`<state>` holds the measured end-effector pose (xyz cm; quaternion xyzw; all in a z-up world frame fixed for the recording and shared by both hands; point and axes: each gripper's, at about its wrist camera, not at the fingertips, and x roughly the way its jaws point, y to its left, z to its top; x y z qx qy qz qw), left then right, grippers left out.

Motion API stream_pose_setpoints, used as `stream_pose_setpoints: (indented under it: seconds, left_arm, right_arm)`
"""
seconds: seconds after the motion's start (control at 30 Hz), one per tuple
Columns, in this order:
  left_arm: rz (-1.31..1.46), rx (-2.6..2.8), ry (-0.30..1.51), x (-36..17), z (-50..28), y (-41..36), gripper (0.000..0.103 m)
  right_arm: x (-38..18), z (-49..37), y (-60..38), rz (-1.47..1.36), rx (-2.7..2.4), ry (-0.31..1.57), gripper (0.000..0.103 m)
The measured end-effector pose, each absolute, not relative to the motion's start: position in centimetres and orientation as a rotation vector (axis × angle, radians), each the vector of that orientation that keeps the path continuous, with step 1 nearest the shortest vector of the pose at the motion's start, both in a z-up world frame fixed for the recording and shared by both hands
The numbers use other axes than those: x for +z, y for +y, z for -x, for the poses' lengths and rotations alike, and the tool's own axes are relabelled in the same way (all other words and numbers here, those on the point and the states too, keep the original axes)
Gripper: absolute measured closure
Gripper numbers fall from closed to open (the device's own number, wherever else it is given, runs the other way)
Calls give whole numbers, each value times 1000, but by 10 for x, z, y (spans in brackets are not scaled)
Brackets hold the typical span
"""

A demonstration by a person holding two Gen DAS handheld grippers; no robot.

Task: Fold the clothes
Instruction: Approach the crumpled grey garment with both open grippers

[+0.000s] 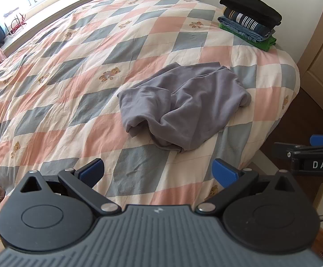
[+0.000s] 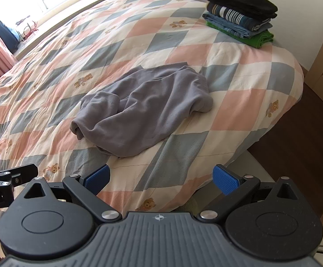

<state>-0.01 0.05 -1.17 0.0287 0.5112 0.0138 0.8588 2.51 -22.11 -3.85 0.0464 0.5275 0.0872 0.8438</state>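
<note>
The bed [image 1: 72, 71] fills the room ahead of both grippers, its checked quilt running away toward the window. Past the grippers at the far right corner sits a stack [image 1: 250, 17] of four folded pieces, black on top, green at the bottom, squared up neatly.

Just ahead of the grippers, near the bed's near edge, a grey garment [image 1: 183, 106] lies rumpled in a heap, doubled over itself with a tube-like opening facing the left gripper's side. It is not folded as it lies.

To my eye the work in hand is that grey piece. Doing it well would mean finding true edges, a hem or a waistband, rather than pinching the bunched middle, then drawing it flat on the quilt so the fold lines come straight. The cloth looks soft and limp, so it will sag and drag; two well-spaced grips should keep it from twisting.

The left gripper [image 1: 158, 171] hangs short of the garment, level over the quilt's near edge, its blue pads well apart and holding nothing. The right gripper [image 2: 161, 178] is alongside it, likewise spread wide and empty, pointing at the heap from slightly right.
</note>
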Motion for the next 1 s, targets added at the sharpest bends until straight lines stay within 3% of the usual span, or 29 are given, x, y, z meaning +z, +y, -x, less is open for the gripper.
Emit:
stream_pose_setpoints:
  seconds: [1.0]
  left_arm:
    - [-35, 64, 1083, -13, -4, 31, 1]
  right_arm:
    - [-36, -43, -184, -57, 224, 1100, 2]
